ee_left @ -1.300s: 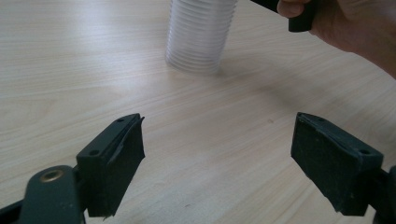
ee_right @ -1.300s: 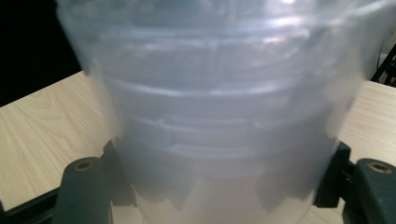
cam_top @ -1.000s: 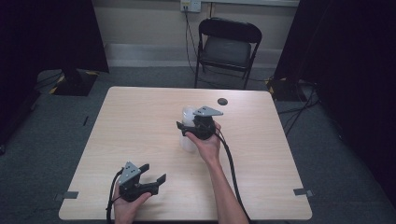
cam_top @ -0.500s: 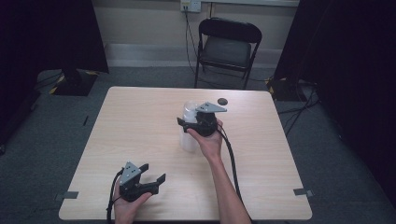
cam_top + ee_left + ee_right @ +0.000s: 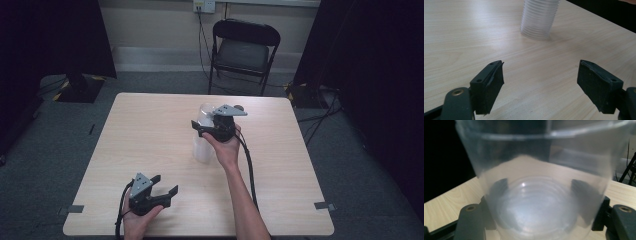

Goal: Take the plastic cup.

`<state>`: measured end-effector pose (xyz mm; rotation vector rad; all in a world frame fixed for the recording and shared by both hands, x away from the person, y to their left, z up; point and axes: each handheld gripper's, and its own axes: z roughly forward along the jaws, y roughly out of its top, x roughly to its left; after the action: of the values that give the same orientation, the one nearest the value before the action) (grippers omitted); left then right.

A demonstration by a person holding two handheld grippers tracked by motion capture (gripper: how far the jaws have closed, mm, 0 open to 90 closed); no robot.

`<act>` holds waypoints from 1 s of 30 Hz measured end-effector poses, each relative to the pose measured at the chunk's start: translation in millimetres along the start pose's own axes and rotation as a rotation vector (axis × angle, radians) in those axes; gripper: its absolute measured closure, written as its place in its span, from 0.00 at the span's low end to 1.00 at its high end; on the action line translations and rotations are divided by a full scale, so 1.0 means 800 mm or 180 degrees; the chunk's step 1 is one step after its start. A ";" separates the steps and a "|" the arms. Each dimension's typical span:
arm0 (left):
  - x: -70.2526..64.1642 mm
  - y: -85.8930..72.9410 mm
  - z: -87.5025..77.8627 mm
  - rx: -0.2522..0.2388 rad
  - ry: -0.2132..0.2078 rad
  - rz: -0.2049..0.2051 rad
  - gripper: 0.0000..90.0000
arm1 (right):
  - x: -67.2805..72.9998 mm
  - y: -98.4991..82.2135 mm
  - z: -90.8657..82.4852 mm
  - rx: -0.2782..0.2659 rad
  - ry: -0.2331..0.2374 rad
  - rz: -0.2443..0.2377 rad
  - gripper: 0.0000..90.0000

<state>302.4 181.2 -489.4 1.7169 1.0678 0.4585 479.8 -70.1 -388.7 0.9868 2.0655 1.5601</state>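
Right claw clamped on a clear cup, left claw spread and idle.

From the high view I see my right claw [image 5: 207,127] holding a clear plastic cup [image 5: 205,116] above a stack of cups [image 5: 202,147] standing mid-bench [image 5: 150,125], while my left claw [image 5: 162,187] rests near the front edge, well apart. In the left gripper view its jaws stand wide with nothing between them, the ribbed stack [image 5: 539,18] ahead. In the right gripper view both jaws press the cup [image 5: 539,195] from either side.

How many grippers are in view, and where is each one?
2. The left gripper is near the table's front edge; the right gripper is mid-table at the plastic cups.
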 end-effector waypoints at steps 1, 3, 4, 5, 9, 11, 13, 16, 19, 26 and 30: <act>-0.001 0.000 0.000 -0.0004 0.0004 0.0012 0.23 | 0.000 0.002 0.000 -0.0027 0.0018 -0.0003 0.34; -0.001 0.001 0.000 -0.0007 -0.0013 0.0060 0.23 | 0.002 0.004 -0.001 -0.0033 0.0005 -0.0014 0.35; -0.002 0.001 0.000 0.0003 -0.0027 0.0084 0.22 | 0.001 0.005 0.000 -0.0020 0.0014 -0.0002 0.35; -0.003 0.001 0.000 -0.0004 -0.0060 0.0081 0.22 | 0.001 0.005 0.000 -0.0007 0.0022 0.0016 0.35; -0.007 0.002 0.001 -0.0051 -0.0100 0.0126 0.22 | 0.001 0.007 0.000 -0.0040 0.0013 0.0029 0.36; -0.008 0.003 0.001 -0.0062 -0.0080 0.0147 0.22 | 0.002 0.010 -0.002 -0.0048 0.0011 0.0025 0.36; -0.007 0.003 0.002 -0.0098 -0.0097 0.0122 0.22 | 0.001 0.014 -0.003 -0.0068 0.0018 0.0023 0.36; -0.005 0.003 0.003 -0.0101 -0.0144 0.0074 0.22 | 0.001 0.018 -0.005 -0.0101 0.0019 0.0027 0.36; -0.004 0.003 0.004 -0.0112 -0.0137 0.0065 0.23 | 0.000 0.020 -0.007 -0.0130 0.0030 0.0050 0.36; 0.000 0.002 0.002 -0.0139 -0.0131 0.0045 0.25 | 0.000 0.032 -0.013 -0.0190 0.0069 0.0036 0.36; 0.001 0.002 0.003 -0.0129 -0.0129 0.0018 0.23 | -0.001 0.037 -0.019 -0.0257 0.0093 0.0054 0.36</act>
<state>305.1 180.5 -488.7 1.6870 1.0184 0.4441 479.7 -76.9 -356.6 0.9604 2.0013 1.6622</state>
